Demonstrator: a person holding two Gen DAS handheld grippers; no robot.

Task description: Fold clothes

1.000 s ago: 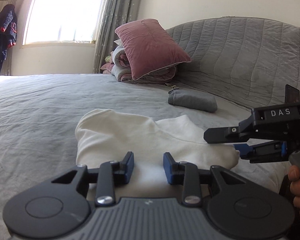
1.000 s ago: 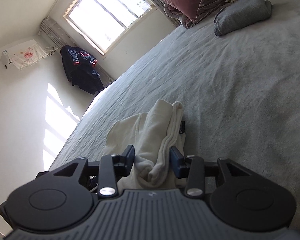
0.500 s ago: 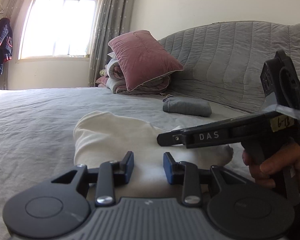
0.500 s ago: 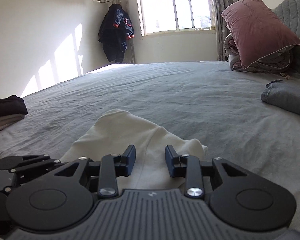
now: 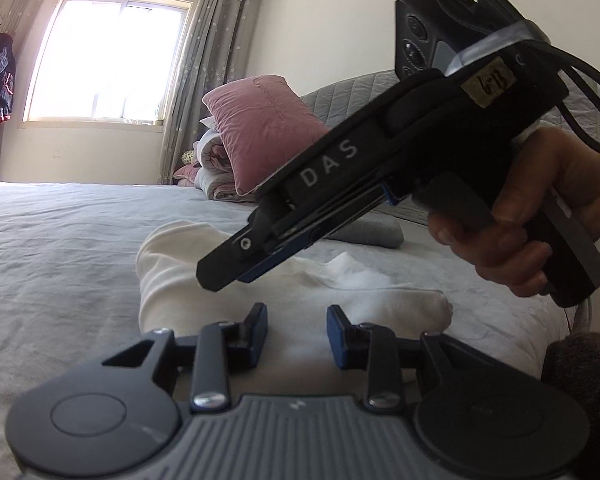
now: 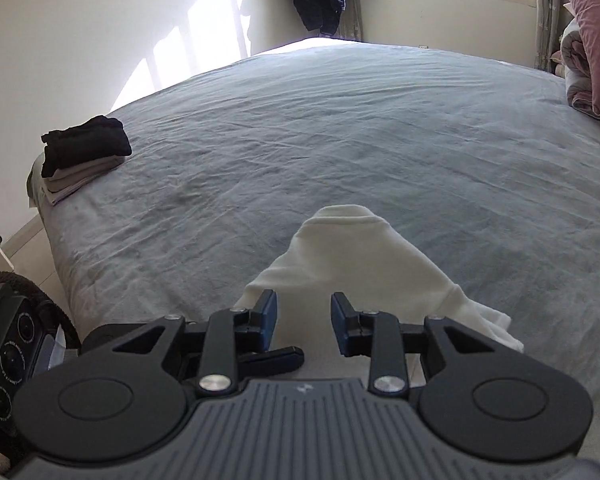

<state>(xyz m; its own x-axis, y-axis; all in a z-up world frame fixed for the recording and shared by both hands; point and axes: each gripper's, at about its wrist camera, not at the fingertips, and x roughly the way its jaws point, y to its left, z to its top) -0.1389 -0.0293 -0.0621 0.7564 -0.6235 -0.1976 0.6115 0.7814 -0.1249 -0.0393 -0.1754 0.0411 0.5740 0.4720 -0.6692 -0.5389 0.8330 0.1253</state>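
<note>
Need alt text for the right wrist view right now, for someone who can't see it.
The right gripper hangs open and empty just above the near end of a folded cream garment lying on a grey bed; its jaws have just been opening. A stack of folded dark and beige clothes sits at the bed's far left corner.

My garment on the bed, clothes stacked around it

The garment (image 6: 364, 264) lay before my tongs on the bed (image 6: 340, 128); a clothes stack (image 6: 82, 156) sat far left, pillows (image 5: 256, 136) behind at the headboard (image 5: 364, 92).
</note>
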